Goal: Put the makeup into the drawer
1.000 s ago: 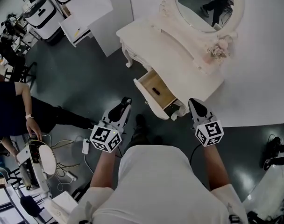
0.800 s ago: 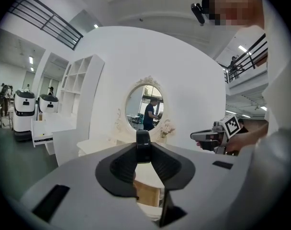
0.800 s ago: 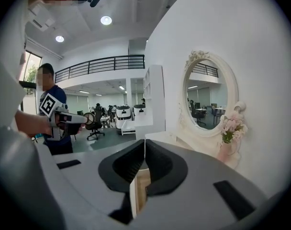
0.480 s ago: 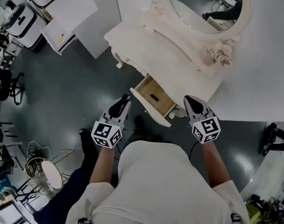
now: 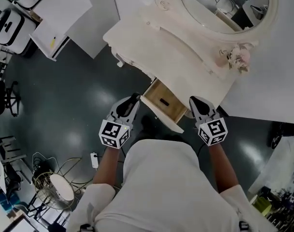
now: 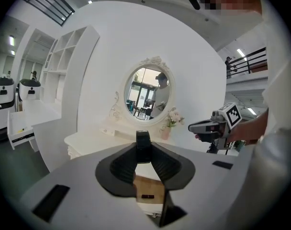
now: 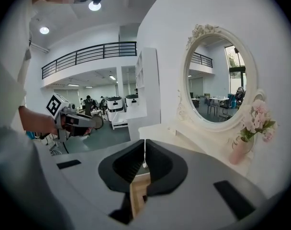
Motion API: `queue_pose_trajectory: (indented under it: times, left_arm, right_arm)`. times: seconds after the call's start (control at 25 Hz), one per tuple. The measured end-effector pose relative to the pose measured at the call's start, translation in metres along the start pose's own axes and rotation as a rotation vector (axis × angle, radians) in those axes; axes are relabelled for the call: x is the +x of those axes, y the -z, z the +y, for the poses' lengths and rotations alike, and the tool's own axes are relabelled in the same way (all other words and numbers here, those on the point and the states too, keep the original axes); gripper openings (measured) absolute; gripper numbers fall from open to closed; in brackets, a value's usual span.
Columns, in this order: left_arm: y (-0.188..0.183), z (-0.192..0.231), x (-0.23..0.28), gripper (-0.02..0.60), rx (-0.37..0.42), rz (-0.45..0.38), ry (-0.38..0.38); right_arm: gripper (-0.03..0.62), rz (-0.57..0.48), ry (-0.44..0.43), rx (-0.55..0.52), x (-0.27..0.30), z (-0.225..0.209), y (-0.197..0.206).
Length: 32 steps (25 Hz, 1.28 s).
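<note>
The white dressing table point(image 5: 137, 30) has its wooden drawer point(image 5: 170, 124) pulled open, with a small dark makeup item point(image 5: 163, 101) lying inside. My left gripper point(image 5: 133, 99) hovers just left of the drawer, shut on a black makeup stick point(image 6: 143, 146) that stands up between its pads. The drawer floor point(image 6: 154, 188) and the dark item point(image 6: 148, 196) show below the jaws. My right gripper point(image 5: 196, 102) is at the drawer's right side, its jaws pressed together point(image 7: 144, 153) with nothing in them. Each gripper shows in the other's view: the right gripper point(image 6: 197, 127), the left gripper point(image 7: 88, 123).
An oval mirror point(image 5: 219, 4) and a pink flower vase point(image 5: 240, 58) stand on the tabletop. White cabinets point(image 5: 50, 13) are at the far left. A round stool and cables point(image 5: 60, 187) lie on the dark floor at the lower left.
Both grippers have moved forward and closer to the open drawer. The person seen at the left edge a second ago is out of view.
</note>
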<state>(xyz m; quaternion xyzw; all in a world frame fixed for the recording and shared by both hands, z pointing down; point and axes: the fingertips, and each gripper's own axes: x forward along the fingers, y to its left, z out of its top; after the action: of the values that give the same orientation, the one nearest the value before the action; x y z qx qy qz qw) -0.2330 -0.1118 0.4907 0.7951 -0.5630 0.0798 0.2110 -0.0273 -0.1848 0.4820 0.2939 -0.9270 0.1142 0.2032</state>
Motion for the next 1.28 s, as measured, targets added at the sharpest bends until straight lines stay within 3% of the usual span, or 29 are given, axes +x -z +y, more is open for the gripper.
queue_pose_trajectory:
  times: [0.24, 0.56, 0.88, 1.28]
  left_arm:
    - [0.017, 0.011, 0.032, 0.094, 0.009, 0.085, 0.06]
    - [0.049, 0.003, 0.091, 0.094, 0.004, 0.193, 0.083]
    - [0.097, -0.012, 0.151, 0.094, -0.043, 0.315, 0.088]
    - [0.19, 0.0, 0.198, 0.094, -0.026, 0.576, 0.096]
  right_arm:
    - [0.029, 0.07, 0.034, 0.04, 0.01, -0.009, 0.02]
    - [0.029, 0.121, 0.045, 0.065, 0.009, -0.046, 0.048]
    - [0.029, 0.179, -0.023, 0.073, 0.018, -0.077, 0.08]
    - [0.029, 0.227, -0.099, 0.151, 0.029, -0.081, 0.11]
